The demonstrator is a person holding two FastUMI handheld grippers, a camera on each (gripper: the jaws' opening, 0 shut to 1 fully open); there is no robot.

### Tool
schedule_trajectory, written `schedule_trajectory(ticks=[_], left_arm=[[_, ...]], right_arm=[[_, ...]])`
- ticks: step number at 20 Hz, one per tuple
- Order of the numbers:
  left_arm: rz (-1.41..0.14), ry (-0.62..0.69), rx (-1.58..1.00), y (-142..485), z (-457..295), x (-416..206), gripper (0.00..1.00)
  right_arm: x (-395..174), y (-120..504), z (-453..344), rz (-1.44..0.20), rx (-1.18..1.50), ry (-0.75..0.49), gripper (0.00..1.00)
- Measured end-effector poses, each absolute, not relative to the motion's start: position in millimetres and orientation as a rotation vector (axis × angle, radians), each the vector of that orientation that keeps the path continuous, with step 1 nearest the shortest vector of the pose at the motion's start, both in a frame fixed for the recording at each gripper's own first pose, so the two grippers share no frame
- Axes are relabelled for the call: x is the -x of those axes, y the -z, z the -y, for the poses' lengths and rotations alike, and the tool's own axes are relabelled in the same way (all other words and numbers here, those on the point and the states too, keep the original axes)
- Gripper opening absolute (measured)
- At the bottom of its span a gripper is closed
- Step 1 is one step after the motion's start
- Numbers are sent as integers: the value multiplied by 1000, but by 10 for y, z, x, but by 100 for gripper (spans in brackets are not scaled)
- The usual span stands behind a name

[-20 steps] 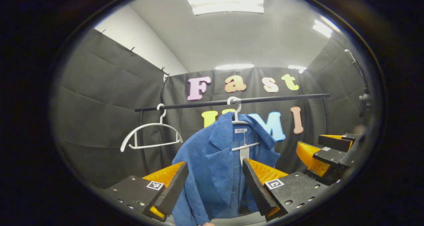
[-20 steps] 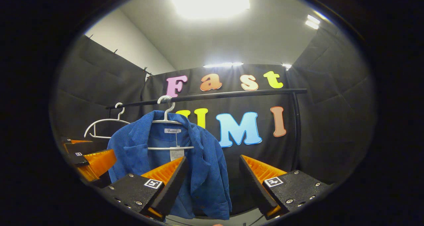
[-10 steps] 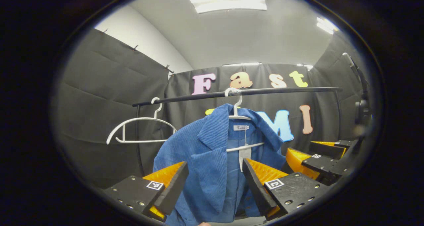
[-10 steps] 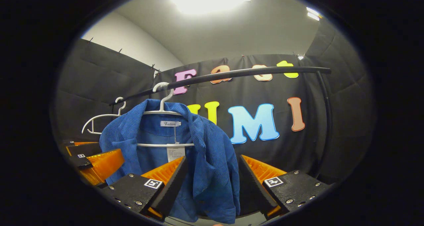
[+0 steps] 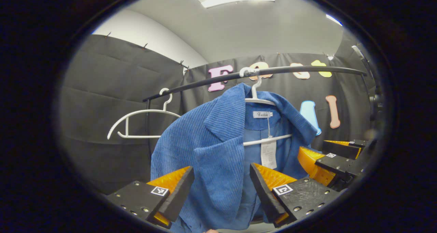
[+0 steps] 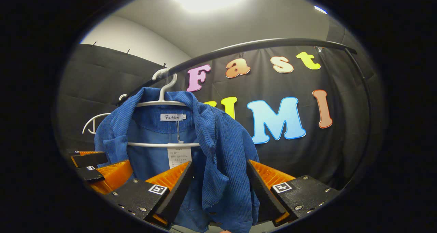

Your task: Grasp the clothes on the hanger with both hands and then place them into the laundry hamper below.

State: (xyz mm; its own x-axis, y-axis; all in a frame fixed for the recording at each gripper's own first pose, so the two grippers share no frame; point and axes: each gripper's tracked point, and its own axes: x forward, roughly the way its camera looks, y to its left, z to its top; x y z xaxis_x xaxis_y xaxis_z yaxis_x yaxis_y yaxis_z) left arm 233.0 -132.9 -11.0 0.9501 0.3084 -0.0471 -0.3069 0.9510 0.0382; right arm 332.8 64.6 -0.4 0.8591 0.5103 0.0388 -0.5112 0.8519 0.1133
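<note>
A blue corduroy jacket (image 5: 211, 151) (image 6: 225, 151) hangs open on a white hanger (image 5: 256, 96) (image 6: 160, 101) hooked over a black rail (image 5: 300, 70) (image 6: 259, 45). My left gripper (image 5: 220, 183) is open, its fingers either side of the jacket's left front panel without pressing it. My right gripper (image 6: 218, 181) is open too, straddling the jacket's right lapel. The right gripper (image 5: 327, 158) shows at the right edge of the left gripper view; the left gripper (image 6: 99, 164) shows low at the left of the right gripper view. The hamper is out of sight.
An empty white hanger (image 5: 136, 123) (image 6: 90, 122) hangs on the same rail to the left of the jacket. The rail's upright post (image 6: 362, 99) runs down at the right. Black cloth walls close the booth behind and at both sides.
Both grippers have moved forward and up toward the jacket; it now looms larger and lies between each pair of fingers. The rail has risen in both views. Jaws stay open.
</note>
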Motion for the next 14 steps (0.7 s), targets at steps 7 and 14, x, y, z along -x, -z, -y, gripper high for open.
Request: schedule_trajectory(ticks=[7,14], left_arm=[[-85,-386,-12,327,1190,-2471,97],[-106,-431,-36,457,1123,-2576,100]], right_arm=[[-3651,320,-865,-61,-108,-540,95],[-3874,361,-994,-47,-80,-512,89]])
